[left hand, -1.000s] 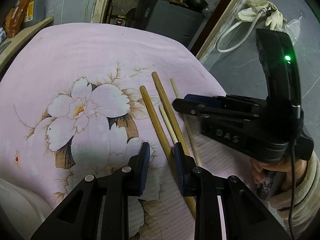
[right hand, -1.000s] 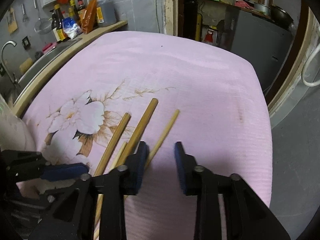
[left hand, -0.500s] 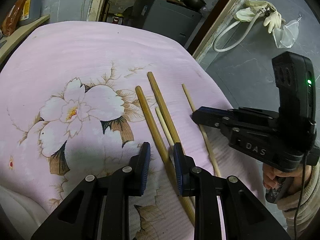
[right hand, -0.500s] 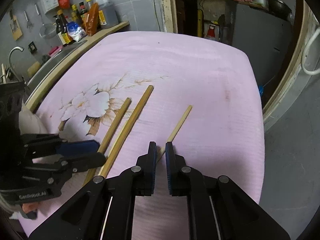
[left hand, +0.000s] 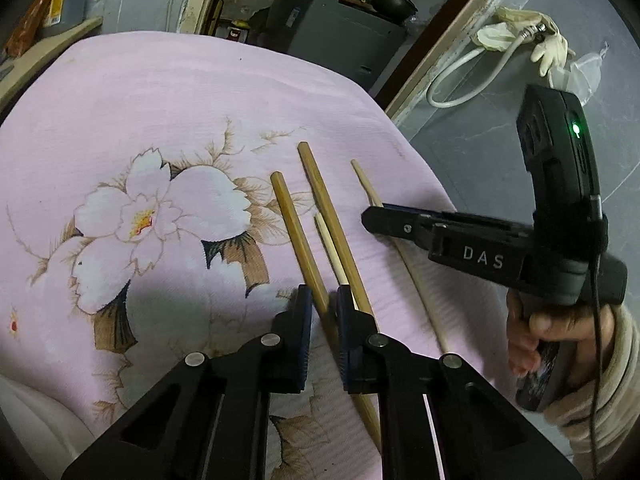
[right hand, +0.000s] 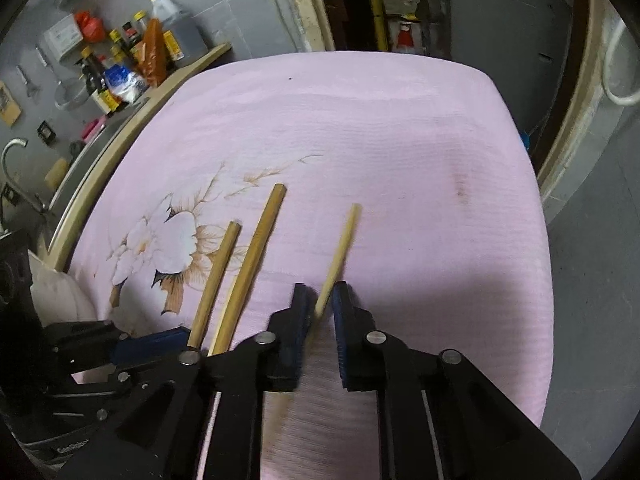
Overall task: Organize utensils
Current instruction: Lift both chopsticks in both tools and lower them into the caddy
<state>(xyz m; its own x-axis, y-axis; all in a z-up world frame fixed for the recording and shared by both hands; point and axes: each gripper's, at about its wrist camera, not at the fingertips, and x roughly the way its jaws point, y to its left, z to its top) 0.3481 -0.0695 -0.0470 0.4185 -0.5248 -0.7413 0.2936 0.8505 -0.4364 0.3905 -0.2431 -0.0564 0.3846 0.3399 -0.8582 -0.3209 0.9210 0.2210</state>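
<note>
Left gripper (left hand: 323,307) jaws closing on a thick chopstick (left hand: 298,240) between them; right gripper (right hand: 320,304) jaws clamp a thin chopstick (right hand: 340,248) over pink cloth (right hand: 400,140).

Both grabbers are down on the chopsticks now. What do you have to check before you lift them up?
1. Right gripper shut on the thin pale chopstick: ok.
2. Left gripper around the leftmost thick chopstick: ok, jaws closing on it.
3. Left pads pressing firmly yet: cannot tell.
4. Second thick chopstick outside the left jaws: ok, it passes beside the right finger.
5. Short thin chopstick clear of the left grip: cannot tell, its near end is hidden.
6. Pink flowered cloth not pinched: cannot tell.
</note>
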